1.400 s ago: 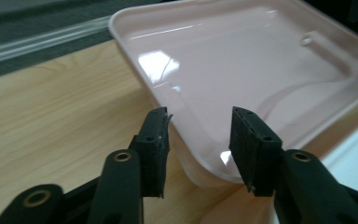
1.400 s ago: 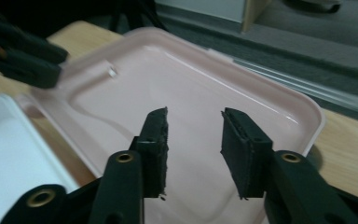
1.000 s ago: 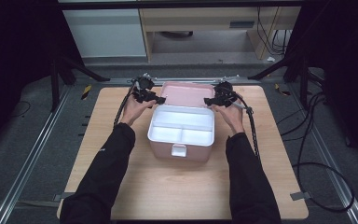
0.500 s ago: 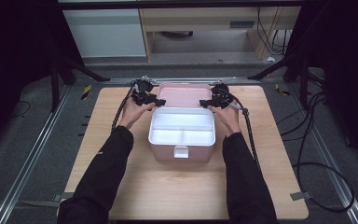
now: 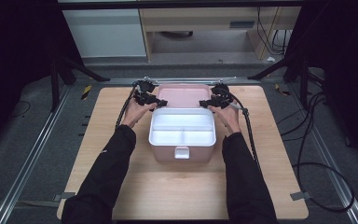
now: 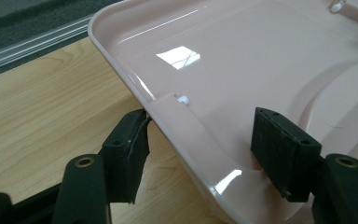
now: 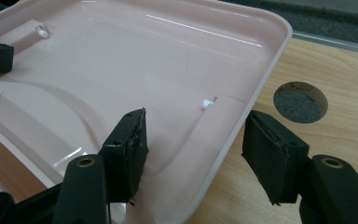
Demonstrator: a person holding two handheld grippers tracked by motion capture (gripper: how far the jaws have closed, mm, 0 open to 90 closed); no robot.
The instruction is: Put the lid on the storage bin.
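The pink lid point(image 5: 182, 94) is lying open behind the white box point(image 5: 182, 133) on the wooden surface point(image 5: 107, 121). The left gripper point(image 6: 200, 154) and right gripper point(image 7: 193, 156) are straddling its side rims, fingers standing apart, just touching on the left. The lid is looking light, stiff and glossy, probably slippery; pinching each raised rim seems best.

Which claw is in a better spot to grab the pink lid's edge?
Probably the left claw: one pad already touches the lid rim. The right claw straddles its rim with gaps on both sides.

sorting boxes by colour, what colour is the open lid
Pale pink lid, clearest in the right gripper view.
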